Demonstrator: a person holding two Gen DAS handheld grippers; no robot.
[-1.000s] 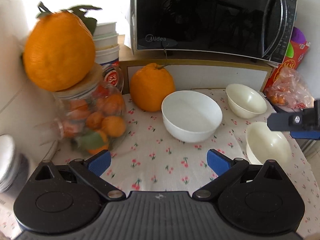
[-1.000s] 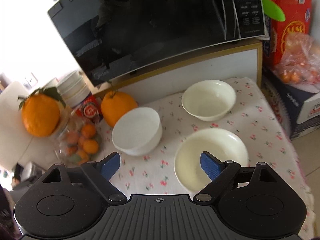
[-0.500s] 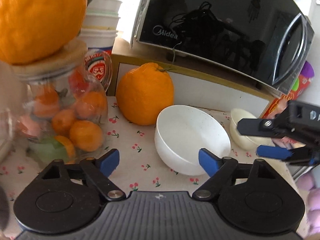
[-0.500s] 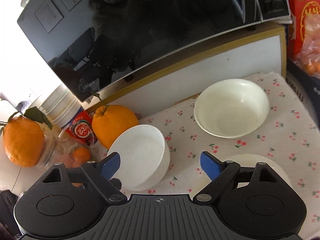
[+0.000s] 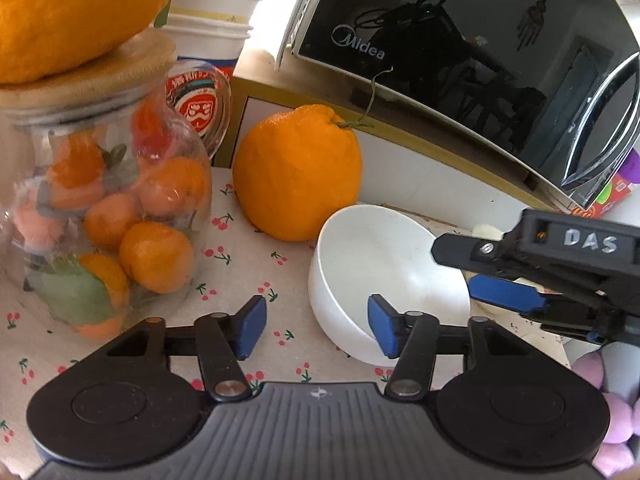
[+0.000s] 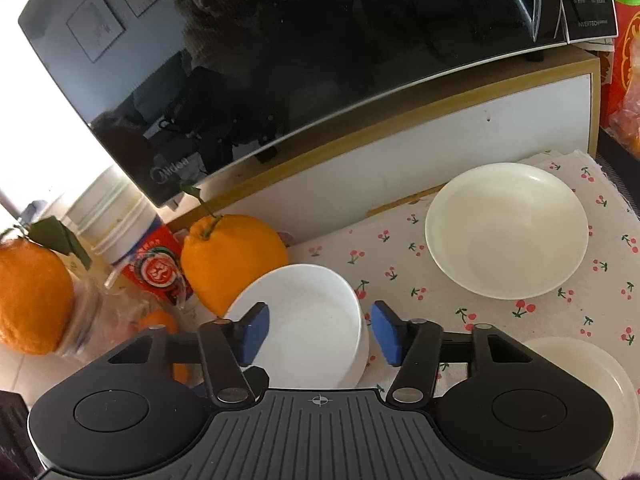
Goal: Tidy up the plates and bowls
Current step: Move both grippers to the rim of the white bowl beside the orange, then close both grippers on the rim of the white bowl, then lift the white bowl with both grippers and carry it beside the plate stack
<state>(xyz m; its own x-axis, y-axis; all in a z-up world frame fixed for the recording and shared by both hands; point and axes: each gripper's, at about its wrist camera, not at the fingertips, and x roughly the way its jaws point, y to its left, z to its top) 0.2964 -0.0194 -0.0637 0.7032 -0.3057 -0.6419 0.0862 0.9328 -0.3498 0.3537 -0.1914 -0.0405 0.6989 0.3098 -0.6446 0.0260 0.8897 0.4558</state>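
Both the left gripper (image 5: 317, 332) and right gripper (image 6: 320, 334), jaws just closing yet still spread, straddle the white bowl's (image 6: 312, 320) rim without pinching it.

A table covered by a cherry-print cloth (image 6: 400, 240) is carrying a deep white bowl (image 6: 308, 320), two cream bowls (image 6: 506, 232) (image 6: 592, 384), a large orange (image 5: 296, 172) and a glass jar of small oranges (image 5: 100, 216), all sitting directly on the cloth.
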